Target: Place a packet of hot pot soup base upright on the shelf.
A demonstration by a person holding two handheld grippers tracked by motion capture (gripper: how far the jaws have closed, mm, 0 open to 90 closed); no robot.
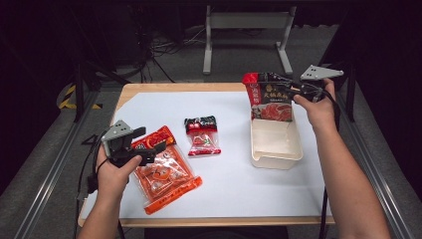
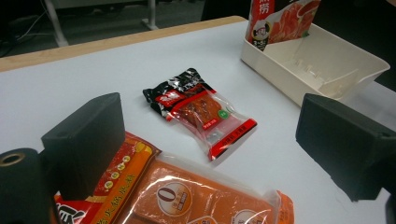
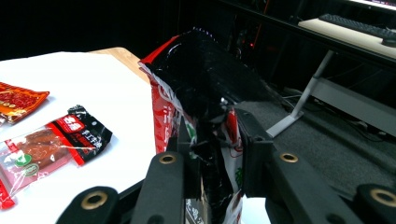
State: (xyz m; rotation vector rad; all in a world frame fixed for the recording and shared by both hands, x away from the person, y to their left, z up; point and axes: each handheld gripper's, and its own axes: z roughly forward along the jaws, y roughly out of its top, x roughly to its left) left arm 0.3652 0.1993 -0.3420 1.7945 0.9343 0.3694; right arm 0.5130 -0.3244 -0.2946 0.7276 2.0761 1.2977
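My right gripper [image 1: 294, 89] is shut on the top edge of a red and black food pouch [image 1: 267, 97], which hangs upright over the far end of a cream tray [image 1: 276, 151]. In the right gripper view the jaws pinch the crumpled pouch [image 3: 205, 98]. My left gripper [image 1: 149, 147] hovers open above the upper part of a large orange packet [image 1: 164, 172], with its jaws spread wide in the left gripper view over that orange packet [image 2: 187, 196]. A small red and black snack packet [image 1: 202, 135] lies flat mid-table, also seen as the snack packet [image 2: 201, 109].
A white sheet [image 1: 229, 179] covers the wooden table [image 1: 164, 87]. Metal table legs [image 1: 246, 35] and cables stand on the floor beyond the far edge. The cream tray [image 2: 327, 65] lies right of the snack packet.
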